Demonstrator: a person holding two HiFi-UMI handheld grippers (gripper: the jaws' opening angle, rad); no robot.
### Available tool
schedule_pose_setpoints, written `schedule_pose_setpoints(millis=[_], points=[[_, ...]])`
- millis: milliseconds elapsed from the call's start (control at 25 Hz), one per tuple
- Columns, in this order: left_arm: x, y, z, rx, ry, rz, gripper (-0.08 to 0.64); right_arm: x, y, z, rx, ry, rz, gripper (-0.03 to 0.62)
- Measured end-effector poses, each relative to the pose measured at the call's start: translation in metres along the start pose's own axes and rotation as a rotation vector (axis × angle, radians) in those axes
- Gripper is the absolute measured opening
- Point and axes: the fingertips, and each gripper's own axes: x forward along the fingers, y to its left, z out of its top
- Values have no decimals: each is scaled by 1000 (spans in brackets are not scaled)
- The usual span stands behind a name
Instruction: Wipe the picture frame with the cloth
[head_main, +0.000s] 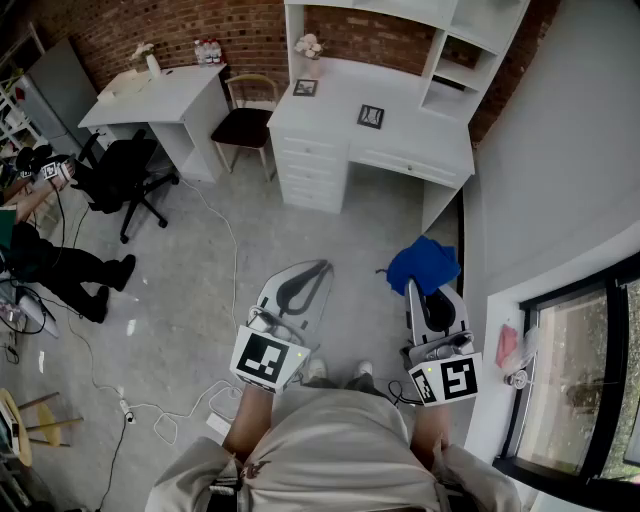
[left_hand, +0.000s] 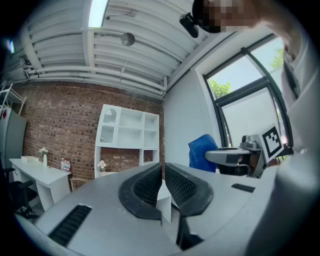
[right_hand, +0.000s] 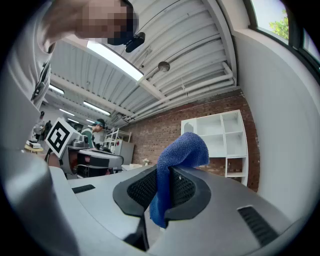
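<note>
Two small picture frames lie on the white desk (head_main: 400, 140) far ahead: one dark-rimmed frame (head_main: 371, 116) near the middle and another frame (head_main: 305, 88) to its left. I stand well back from the desk. My right gripper (head_main: 413, 287) is shut on a blue cloth (head_main: 424, 264), which drapes over its jaws; in the right gripper view the cloth (right_hand: 172, 165) is pinched in the right gripper (right_hand: 165, 192). My left gripper (head_main: 323, 267) points at the floor, its jaws closed with nothing between them, as the left gripper (left_hand: 163, 175) also shows up close.
A wooden chair (head_main: 250, 110) stands between the desk and a second white desk (head_main: 160, 100). A black office chair (head_main: 125, 170) and a seated person (head_main: 50, 260) are at the left. Cables (head_main: 150, 400) trail over the floor. A wall and window (head_main: 570, 370) are at the right.
</note>
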Motion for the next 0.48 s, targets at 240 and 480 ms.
schedule_pose_setpoints(millis=[240,480], points=[[-3,-1,-2,11,-2,-18,18,1,13,-1,-77,33,-3,41],[-1,5,-10,5,4,-37,18,3,21,-7,-60,47,-10,41]])
